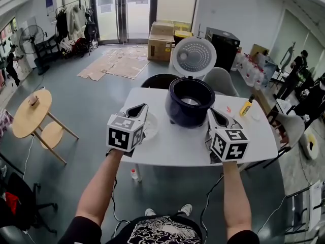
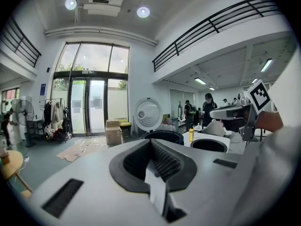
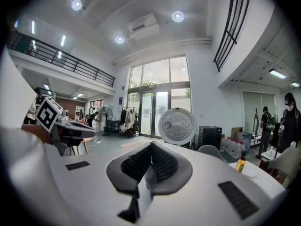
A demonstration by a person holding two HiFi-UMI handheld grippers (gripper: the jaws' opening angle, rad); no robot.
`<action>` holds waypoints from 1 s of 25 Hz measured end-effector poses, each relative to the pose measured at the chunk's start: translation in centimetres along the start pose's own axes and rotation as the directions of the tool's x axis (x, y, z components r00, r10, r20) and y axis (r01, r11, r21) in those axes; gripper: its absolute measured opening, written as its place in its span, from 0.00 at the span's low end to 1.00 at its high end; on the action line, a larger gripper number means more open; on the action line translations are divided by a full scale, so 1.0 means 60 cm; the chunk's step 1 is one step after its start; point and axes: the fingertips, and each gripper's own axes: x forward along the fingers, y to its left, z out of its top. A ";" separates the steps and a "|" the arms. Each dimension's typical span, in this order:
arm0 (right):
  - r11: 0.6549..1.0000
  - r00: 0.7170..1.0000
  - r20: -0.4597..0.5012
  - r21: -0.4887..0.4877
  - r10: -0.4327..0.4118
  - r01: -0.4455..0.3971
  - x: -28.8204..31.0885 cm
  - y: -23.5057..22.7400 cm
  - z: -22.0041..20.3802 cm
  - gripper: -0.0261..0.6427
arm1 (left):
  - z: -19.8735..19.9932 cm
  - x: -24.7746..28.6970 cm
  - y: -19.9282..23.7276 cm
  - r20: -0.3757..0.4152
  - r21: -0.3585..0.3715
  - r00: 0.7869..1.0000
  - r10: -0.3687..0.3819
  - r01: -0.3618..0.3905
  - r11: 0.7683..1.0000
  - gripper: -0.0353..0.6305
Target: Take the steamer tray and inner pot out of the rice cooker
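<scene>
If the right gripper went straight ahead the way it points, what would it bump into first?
Probably the rice cooker: the right gripper, jaws shut, points toward its near side, with the open lid standing behind. Depth is hard to judge.

Rice cooker: dark navy, round-bodied, glossy, standing upright just right of centre in my head view, mouth open toward the top. Lid: swung fully open and raised behind the body at upper centre, its pale, perforated round inner face turned toward me. The lid appears mid-frame in my left gripper view, and the lid likewise in my right gripper view. Grey metallic surface: visible low inside the open mouth. I cannot tell whether it is steamer tray or inner pot.
</scene>
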 end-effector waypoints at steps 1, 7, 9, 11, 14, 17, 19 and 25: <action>1.000 1.000 0.001 0.000 0.000 0.000 0.000 0.002 0.001 0.06 | 0.000 -0.001 0.002 0.002 -0.001 1.000 0.001 -0.001 1.000 0.07; 1.000 1.000 0.004 -0.004 -0.001 0.001 -0.002 0.008 0.005 0.06 | 0.003 -0.004 0.003 0.006 -0.002 1.000 -0.002 0.002 1.000 0.07; 1.000 1.000 0.007 -0.006 -0.001 0.001 -0.001 0.012 0.006 0.06 | 0.001 -0.004 0.005 0.005 -0.001 1.000 -0.004 0.004 1.000 0.07; 1.000 1.000 0.008 -0.008 -0.002 0.002 0.001 0.015 0.006 0.06 | -0.001 -0.002 0.007 0.004 -0.001 1.000 -0.007 0.007 1.000 0.07; 1.000 1.000 0.005 -0.010 -0.003 0.003 0.004 0.015 0.005 0.06 | -0.002 0.002 0.008 0.003 -0.005 1.000 -0.010 0.010 1.000 0.07; 1.000 1.000 0.003 -0.013 -0.003 0.003 0.004 0.016 0.005 0.06 | -0.001 0.003 0.008 0.004 -0.006 1.000 -0.013 0.013 1.000 0.07; 1.000 1.000 0.003 -0.015 -0.004 0.004 0.007 0.017 0.003 0.06 | -0.002 0.006 0.009 0.004 -0.005 1.000 -0.015 0.015 1.000 0.07; 1.000 1.000 -0.001 -0.023 -0.005 0.005 0.022 0.014 -0.004 0.06 | -0.007 0.022 0.014 0.003 -0.006 1.000 -0.019 0.019 1.000 0.07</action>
